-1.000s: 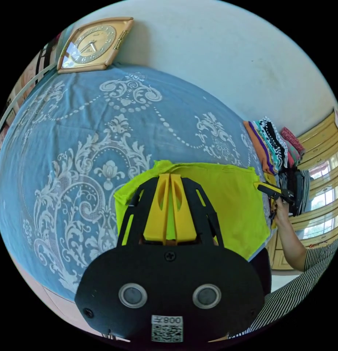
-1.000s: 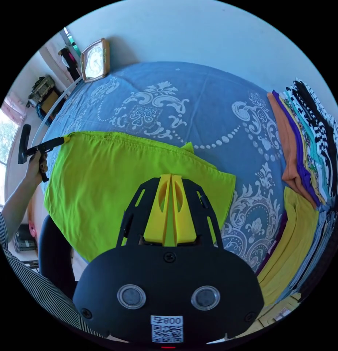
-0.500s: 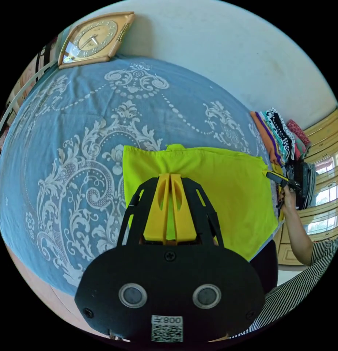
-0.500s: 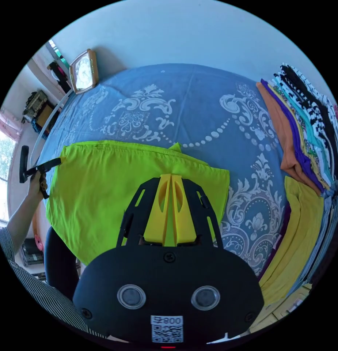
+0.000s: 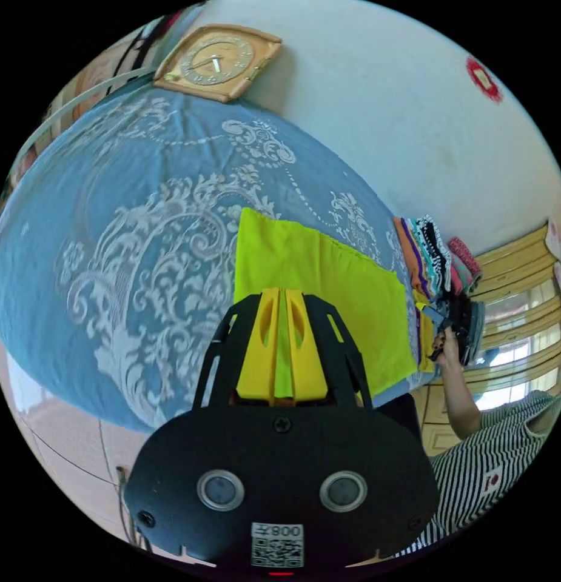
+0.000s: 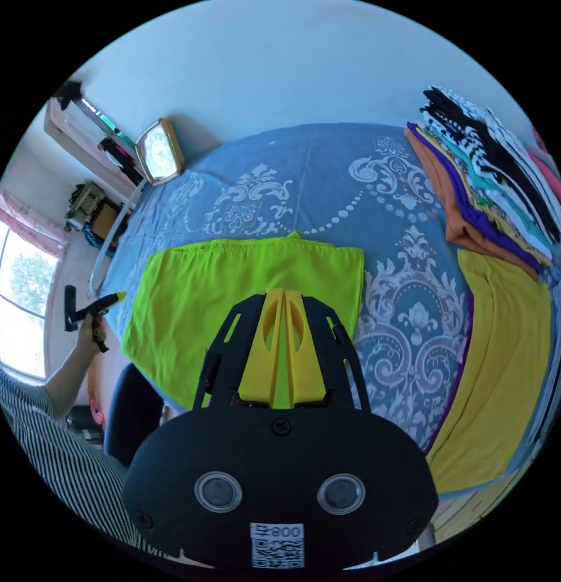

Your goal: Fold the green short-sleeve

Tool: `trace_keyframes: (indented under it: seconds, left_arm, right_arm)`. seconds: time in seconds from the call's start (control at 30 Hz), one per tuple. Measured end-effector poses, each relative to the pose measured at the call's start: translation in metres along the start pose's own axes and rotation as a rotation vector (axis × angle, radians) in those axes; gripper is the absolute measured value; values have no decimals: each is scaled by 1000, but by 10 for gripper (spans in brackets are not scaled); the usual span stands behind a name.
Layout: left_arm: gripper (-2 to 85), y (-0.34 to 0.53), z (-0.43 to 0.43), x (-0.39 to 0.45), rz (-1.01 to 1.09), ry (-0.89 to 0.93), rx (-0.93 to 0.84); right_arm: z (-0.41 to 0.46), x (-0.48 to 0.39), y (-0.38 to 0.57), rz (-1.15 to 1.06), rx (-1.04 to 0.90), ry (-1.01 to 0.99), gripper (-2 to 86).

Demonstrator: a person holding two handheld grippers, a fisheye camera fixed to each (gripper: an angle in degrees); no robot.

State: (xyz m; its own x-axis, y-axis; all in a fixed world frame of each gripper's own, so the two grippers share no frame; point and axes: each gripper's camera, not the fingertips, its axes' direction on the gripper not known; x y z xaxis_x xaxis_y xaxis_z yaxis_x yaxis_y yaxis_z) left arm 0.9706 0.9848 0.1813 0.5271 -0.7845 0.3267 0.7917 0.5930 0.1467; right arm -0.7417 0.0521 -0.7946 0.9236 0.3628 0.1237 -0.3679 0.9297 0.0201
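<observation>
Left gripper view: blue bedspread (image 5: 110, 242) with white ornate print, gold-framed clock (image 5: 216, 60) leaning on the wall at its far edge. Green short-sleeve (image 5: 316, 285) lies flat on the bedspread as a folded rectangle, near edge hanging slightly over the bed edge. Left gripper (image 5: 281, 297) hovers above it, yellow jaws nearly together with only a thin slit between, gripping nothing. To the right, stack of folded clothes (image 5: 435, 254), then the person's hand (image 5: 445, 348) with the right gripper (image 5: 432, 315) just off the shirt's right edge; jaw state cannot be told from here. Striped sleeve (image 5: 486, 461) at far right. Right gripper view: at far left the left gripper (image 6: 107, 300) in a hand (image 6: 92, 333), pulled clear of the shirt's left edge, jaws together, empty. Green short-sleeve (image 6: 231, 285) flat at centre, small tab poking out at its far edge. Right gripper (image 6: 284, 297) above it, jaws nearly closed, thin slit, holding nothing. Right of that, yellow garment (image 6: 504, 364) laid flat beside the clothes stack (image 6: 486, 163).
</observation>
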Motion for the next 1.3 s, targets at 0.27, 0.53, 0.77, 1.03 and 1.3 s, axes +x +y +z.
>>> trace_keyframes:
  seconds: [0.27,0.53,0.77,1.03,1.3]
  left_arm:
    - [86,102,-19,-68,-176,151,-97]
    - [33,137,-21,-84,-180,131,-167]
    - [6,156,-36,-74,-173,144,-181]
    - [2,184,-69,-50,-151,143,-180]
    - [2,205,-79,-11,-193,129,-209]
  right_arm:
    - [-41,94,176,231,-59,-251,31]
    - [-55,158,310,388,-43,-328,73]
    - [-40,181,365,418,-58,-356,55]
    - [-44,190,427,362,-103,-391,7]
    - [-33,198,491,390,-133,-418,4]
